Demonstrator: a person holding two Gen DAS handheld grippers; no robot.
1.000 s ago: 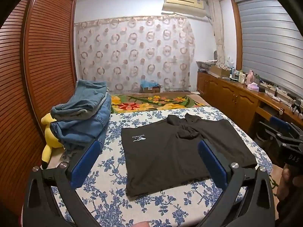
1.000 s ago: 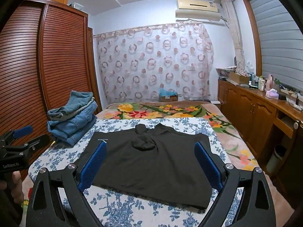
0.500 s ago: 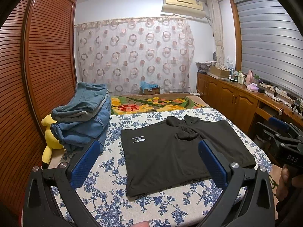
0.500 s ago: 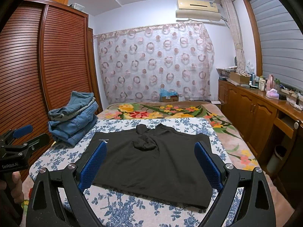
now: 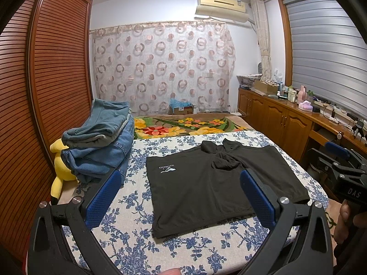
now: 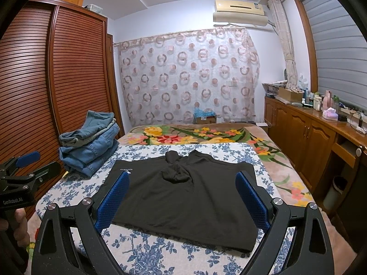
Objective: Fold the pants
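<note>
Lying flat on blue-floral white bedsheet [image 5: 128, 236]: black fabric garment [image 5: 213, 190], edges free; folded blue denim stack [image 5: 103, 146] beside; left gripper [image 5: 181, 197], right gripper [image 6: 183, 199] spread, empty, hovering.

The yellow plush toy [image 5: 60, 171] is mostly hidden behind the stack of jeans [image 5: 101, 144], so its shape cannot be made out. The white print on the black garment [image 5: 206, 183] is too small to read. The small bottles on the bench [image 6: 321, 100] are too small to identify.
</note>
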